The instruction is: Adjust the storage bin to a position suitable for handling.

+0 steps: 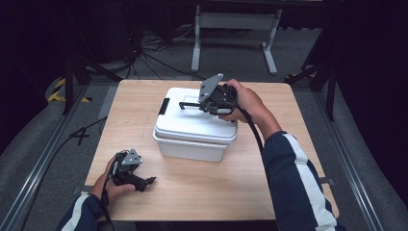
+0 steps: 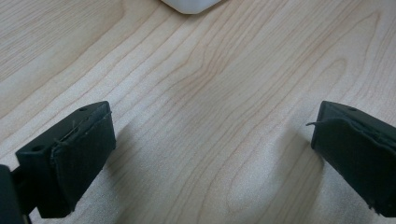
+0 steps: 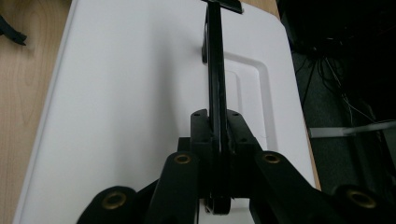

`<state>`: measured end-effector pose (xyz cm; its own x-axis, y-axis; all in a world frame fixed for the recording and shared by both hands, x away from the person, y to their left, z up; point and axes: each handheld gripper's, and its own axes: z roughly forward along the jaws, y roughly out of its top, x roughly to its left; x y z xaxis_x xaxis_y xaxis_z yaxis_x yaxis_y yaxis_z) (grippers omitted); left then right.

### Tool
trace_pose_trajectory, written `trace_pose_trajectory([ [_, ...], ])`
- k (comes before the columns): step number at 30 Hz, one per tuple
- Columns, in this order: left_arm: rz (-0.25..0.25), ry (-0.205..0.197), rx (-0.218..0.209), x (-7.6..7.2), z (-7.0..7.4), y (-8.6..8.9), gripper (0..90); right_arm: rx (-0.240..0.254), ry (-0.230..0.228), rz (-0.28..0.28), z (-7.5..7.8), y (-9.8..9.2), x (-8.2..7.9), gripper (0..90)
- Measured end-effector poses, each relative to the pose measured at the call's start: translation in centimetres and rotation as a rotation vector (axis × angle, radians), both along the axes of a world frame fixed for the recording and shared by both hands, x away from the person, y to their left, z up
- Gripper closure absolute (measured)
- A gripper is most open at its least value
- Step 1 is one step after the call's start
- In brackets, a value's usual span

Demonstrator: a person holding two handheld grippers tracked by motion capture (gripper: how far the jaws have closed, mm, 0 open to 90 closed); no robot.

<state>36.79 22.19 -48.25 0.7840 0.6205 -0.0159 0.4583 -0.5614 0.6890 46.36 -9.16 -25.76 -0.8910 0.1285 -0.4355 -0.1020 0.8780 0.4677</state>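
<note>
Right hand-held gripper point(image 3: 218, 140) is clenched on the thin black handle point(image 3: 215, 70) of the white box point(image 1: 195, 126), which stands near the middle of the surface point(image 1: 202, 187), a little toward its far edge. If the pull goes sideways, the narrow handle may slip from the pads, or the box may tilt and slide. Left hand-held gripper point(image 2: 210, 154) rests released near the left front corner, holding nothing, so nothing steadies the box.
</note>
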Motion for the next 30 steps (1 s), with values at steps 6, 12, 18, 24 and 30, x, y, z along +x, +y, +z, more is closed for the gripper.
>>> trace_pose_trajectory([
  [6, 0.0, 0.0, 0.0, 0.0, 0.0, 0.0, 0.2, 0.014, -0.004, -0.002, 0.4, -1.0, -0.4, 84.0],
  [12, 0.0, 0.0, 0.0, 0.0, 0.0, 0.0, 0.2, 0.038, -0.012, -0.016, 0.8, -3.0, -1.0, 84.0],
  [18, 0.0, 0.005, -0.001, 0.0, 0.0, 0.0, 0.2, 0.044, -0.02, -0.035, 1.1, -4.8, -1.7, 84.0],
  [24, 0.005, -0.001, -0.002, -0.1, 0.0, 0.0, 0.3, 0.051, -0.037, -0.054, 1.4, -6.8, -2.5, 84.0],
  [30, 0.005, -0.004, 0.0, -0.1, 0.0, 0.0, 0.3, 0.059, -0.042, -0.067, 1.6, -8.7, -3.2, 84.0],
])
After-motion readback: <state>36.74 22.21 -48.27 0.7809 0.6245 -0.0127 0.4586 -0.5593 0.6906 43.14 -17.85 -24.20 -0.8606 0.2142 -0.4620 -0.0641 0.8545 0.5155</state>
